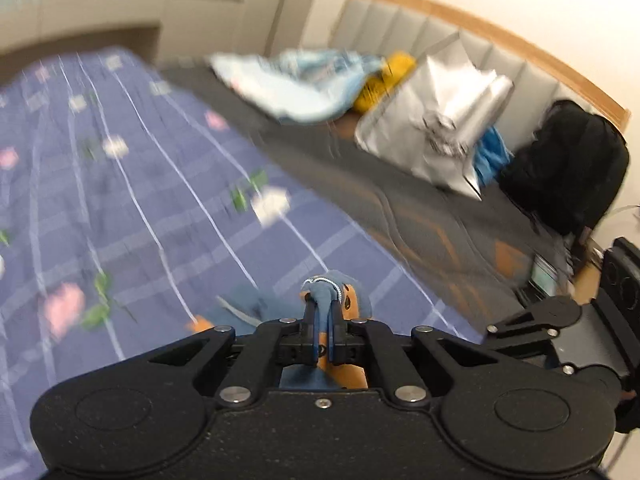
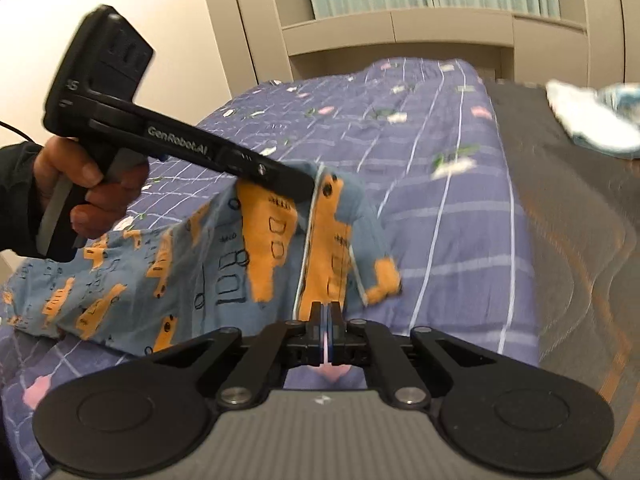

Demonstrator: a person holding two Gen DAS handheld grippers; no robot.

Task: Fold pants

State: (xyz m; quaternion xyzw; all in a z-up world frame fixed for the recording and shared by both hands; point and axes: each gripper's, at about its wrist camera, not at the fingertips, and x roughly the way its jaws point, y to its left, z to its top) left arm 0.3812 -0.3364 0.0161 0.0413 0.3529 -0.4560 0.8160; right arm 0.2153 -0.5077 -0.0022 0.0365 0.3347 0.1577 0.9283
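The purple quilt (image 1: 120, 184) is left bare at frame left; passage at upper right is blocked by a silver bag (image 1: 432, 128) and black backpack (image 1: 568, 168)

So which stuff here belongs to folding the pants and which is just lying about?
In the job:
pants
left tool, shut on the pants
right tool, shut on the pants
quilt

Lying about:
silver bag
black backpack
light blue cloth
yellow item
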